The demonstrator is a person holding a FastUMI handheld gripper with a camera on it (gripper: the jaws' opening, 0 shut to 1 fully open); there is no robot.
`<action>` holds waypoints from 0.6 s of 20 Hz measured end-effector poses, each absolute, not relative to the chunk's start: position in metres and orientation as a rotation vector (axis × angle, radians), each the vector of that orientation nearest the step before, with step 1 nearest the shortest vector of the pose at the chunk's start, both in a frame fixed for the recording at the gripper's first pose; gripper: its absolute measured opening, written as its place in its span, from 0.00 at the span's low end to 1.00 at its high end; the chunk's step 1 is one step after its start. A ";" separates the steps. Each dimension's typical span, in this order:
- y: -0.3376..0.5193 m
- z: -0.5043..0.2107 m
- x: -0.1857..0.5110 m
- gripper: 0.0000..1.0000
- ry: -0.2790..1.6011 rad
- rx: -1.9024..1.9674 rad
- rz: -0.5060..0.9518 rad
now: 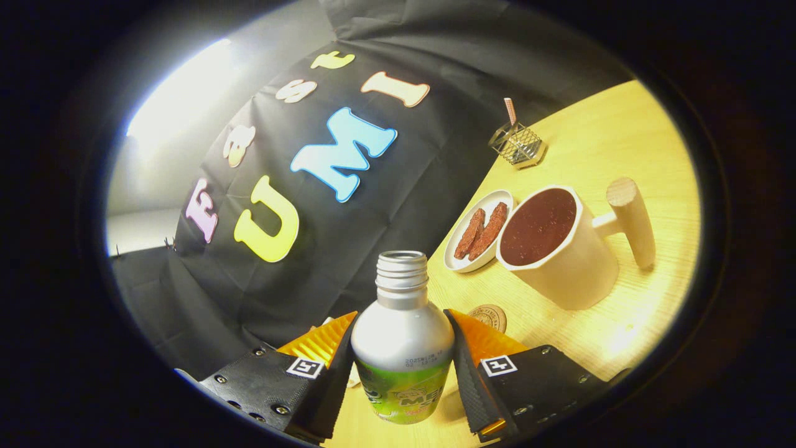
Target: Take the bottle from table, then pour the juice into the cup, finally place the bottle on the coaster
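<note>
Presently, a silver metal bottle with a threaded open neck and a green label (pixel 403 348) is grasped by the tool (pixel 401 364); it is held between the two fingers, each of which is pressed against one side of the bottle's body. The bottle is seen uncapped, and its neck is directed away from the camera, toward the booth's black cloth wall. Whether its base is resting on the light wooden surface (pixel 622 155) or is lifted clear of it cannot be told.

Beyond the bottle and to its right, a large cream-coloured cup with a wooden peg handle (pixel 563 249) is set on the surface; it is filled nearly to the brim with dark reddish liquid. The handle is turned to the side away from the bottle. Just beside the cup, on the side nearer the wall, a small white oval dish (pixel 479 231) is placed, and two brown strips of food are laid in it. The dish appears to be touching the cup's rim or very nearly so.

A small round brown coaster (pixel 489 316) is found between the bottle and the cup, close to the right finger. Farther off than the cup, near the wall, a wire mesh holder (pixel 518 146) is stood, with a striped straw (pixel 510 111) held upright in it.
</note>
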State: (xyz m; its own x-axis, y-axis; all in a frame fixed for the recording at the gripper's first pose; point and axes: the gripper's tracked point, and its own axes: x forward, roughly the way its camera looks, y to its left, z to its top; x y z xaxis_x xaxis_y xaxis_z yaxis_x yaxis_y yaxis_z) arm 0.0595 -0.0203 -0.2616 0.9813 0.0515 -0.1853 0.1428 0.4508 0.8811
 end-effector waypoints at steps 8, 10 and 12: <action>-0.035 -0.259 0.064 0.76 0.153 1.317 -0.074; -0.037 -0.258 0.064 0.76 0.138 1.367 -0.074; -0.041 -0.256 0.063 0.76 0.121 1.411 -0.074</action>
